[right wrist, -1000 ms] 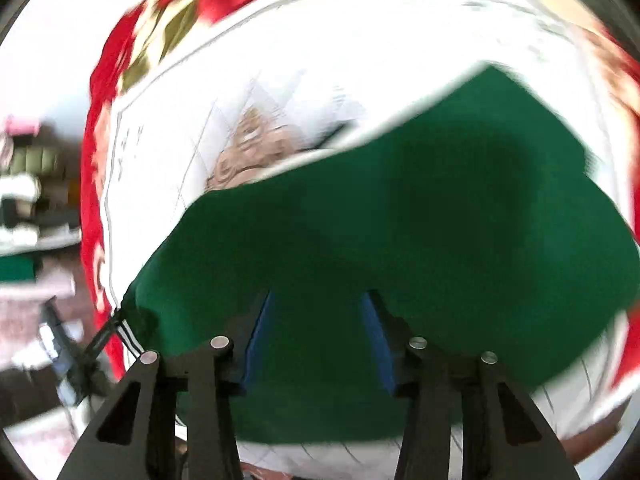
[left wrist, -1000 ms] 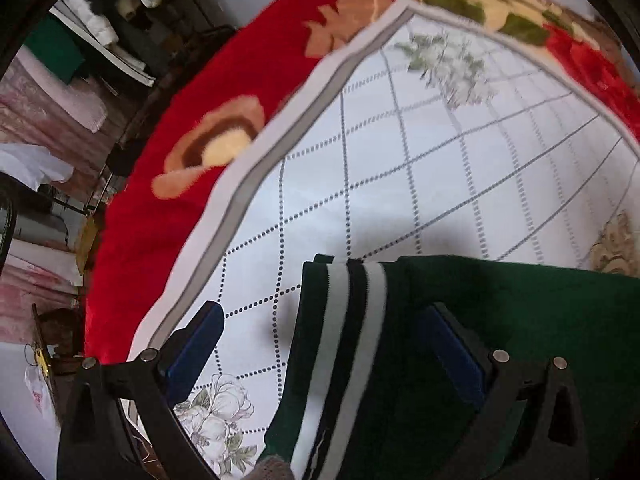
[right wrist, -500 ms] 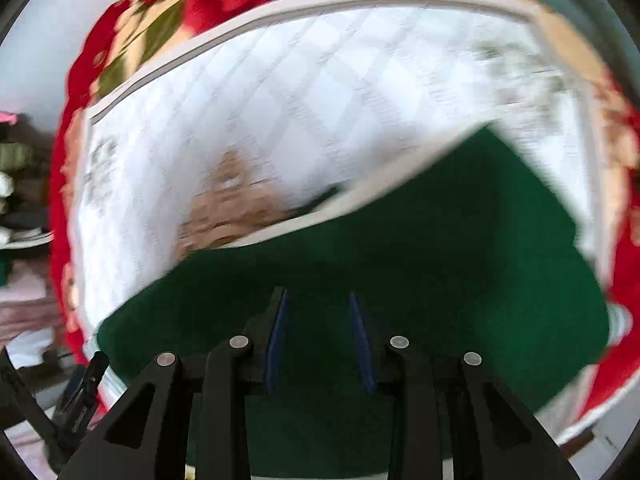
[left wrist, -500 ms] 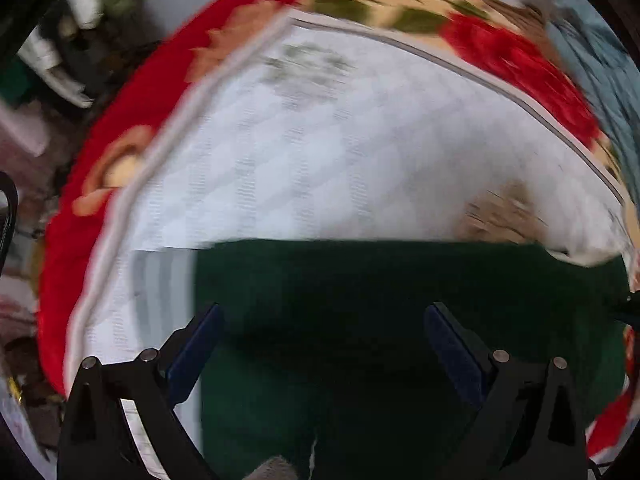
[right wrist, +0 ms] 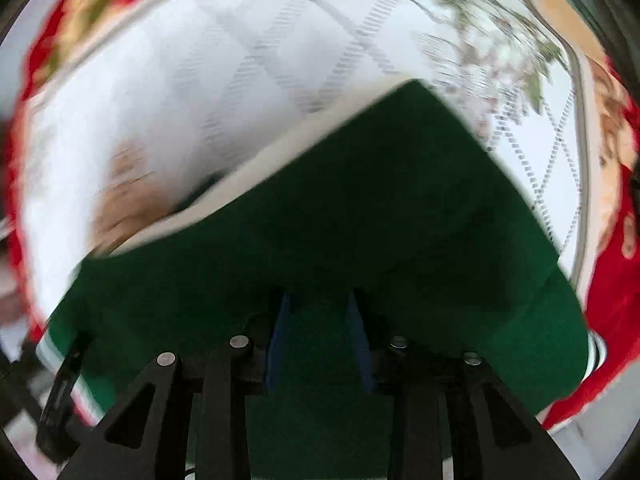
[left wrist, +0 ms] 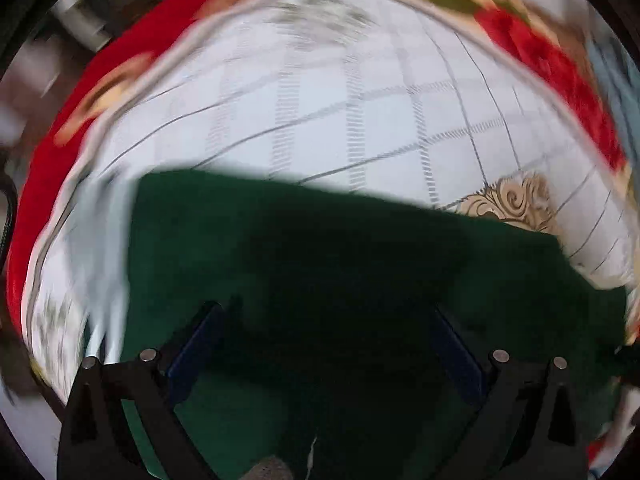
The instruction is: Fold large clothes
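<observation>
Lying spread over a white quilted bedcover (left wrist: 360,120) with a grey dotted lattice and a red floral border, the large dark green knitted garment (left wrist: 320,264) fills the lower half of both wrist views. The left gripper (left wrist: 326,336) points down at it with its blue-padded jaws set wide apart; green cloth stretches across the whole gap below them, and the pads press on nothing that can be seen. The right gripper (right wrist: 318,312) has its jaws drawn narrow, a strip of the same green fabric (right wrist: 400,208) running up between the two blue pads. Whether those pads actually pinch the cloth cannot be told. In the right view a pale edge lines the garment's far side, and its striped cuff shows at lower left.
</observation>
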The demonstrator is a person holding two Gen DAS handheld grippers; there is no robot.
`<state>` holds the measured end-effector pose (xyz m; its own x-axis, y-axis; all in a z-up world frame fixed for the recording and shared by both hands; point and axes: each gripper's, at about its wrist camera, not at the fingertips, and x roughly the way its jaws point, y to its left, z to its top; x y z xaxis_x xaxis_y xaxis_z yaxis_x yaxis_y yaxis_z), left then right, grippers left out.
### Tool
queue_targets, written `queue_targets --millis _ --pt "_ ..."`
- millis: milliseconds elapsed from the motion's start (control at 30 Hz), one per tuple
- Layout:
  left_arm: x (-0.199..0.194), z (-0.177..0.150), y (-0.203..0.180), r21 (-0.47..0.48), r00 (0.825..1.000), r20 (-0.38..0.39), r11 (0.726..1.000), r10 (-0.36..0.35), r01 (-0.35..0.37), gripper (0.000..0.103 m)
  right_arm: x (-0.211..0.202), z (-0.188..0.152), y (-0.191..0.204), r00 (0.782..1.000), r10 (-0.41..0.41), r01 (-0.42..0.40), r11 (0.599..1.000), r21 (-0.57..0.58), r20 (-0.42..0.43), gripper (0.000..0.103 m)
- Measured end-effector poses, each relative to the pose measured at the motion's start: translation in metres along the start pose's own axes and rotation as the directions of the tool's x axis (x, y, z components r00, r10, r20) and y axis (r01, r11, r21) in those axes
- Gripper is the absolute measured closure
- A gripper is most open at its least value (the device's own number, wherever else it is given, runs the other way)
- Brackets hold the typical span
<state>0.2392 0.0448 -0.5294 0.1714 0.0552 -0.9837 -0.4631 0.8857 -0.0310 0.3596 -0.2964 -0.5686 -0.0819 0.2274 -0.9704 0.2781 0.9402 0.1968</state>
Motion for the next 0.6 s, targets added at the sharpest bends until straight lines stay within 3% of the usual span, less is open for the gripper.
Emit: queue_targets --millis 67,133,200,300,333,400,433,500,600 --pt "-0.027 -0.029 0.038 -0.136 1.000 0.011 0.990 -0.016 0.017 0.000 -0.010 -0.023 0.022 0.998 0.057 -0.057 0.993 -0.106 -0.007 0.070" --pt "-0.045 -0.070 0.082 -0.306 1.000 -0.006 0.952 -0.014 0.011 0.000 0.002 -0.043 0.042 0.995 0.091 -0.098 0.976 -0.196 -0.044 0.070" --pt "-0.045 -0.102 0.116 -0.447 0.998 -0.049 0.895 -0.041 0.015 0.000 0.040 -0.057 0.050 0.993 0.045 -0.070 0.969 -0.239 -0.110 0.070" --pt "-0.029 -0.143 0.146 -0.620 0.990 -0.060 0.782 -0.127 0.063 0.000 0.054 -0.059 0.048 0.995 0.032 -0.049 0.979 -0.199 -0.091 0.069" --pt "-0.015 -0.158 0.158 -0.696 0.980 -0.043 0.710 -0.196 0.112 0.001 0.050 -0.057 0.049 0.994 0.032 -0.052 0.980 -0.190 -0.104 0.069" --pt "0.005 -0.172 0.169 -0.778 0.960 0.025 0.598 -0.278 0.193 0.003 0.042 -0.054 0.044 0.989 0.073 -0.094 0.981 -0.171 -0.126 0.068" --pt "0.011 -0.175 0.173 -0.796 0.957 0.049 0.568 -0.286 0.211 0.003 0.040 -0.052 0.039 0.986 0.098 -0.119 0.981 -0.153 -0.138 0.068" --pt "0.016 -0.175 0.177 -0.816 0.963 0.098 0.533 -0.250 0.221 0.003 0.037 -0.051 0.024 0.977 0.134 -0.156 0.980 -0.122 -0.167 0.068" --pt "0.014 -0.171 0.175 -0.823 0.974 0.144 0.525 -0.175 0.216 0.003 0.036 -0.050 0.010 0.971 0.155 -0.178 0.977 -0.116 -0.182 0.068"
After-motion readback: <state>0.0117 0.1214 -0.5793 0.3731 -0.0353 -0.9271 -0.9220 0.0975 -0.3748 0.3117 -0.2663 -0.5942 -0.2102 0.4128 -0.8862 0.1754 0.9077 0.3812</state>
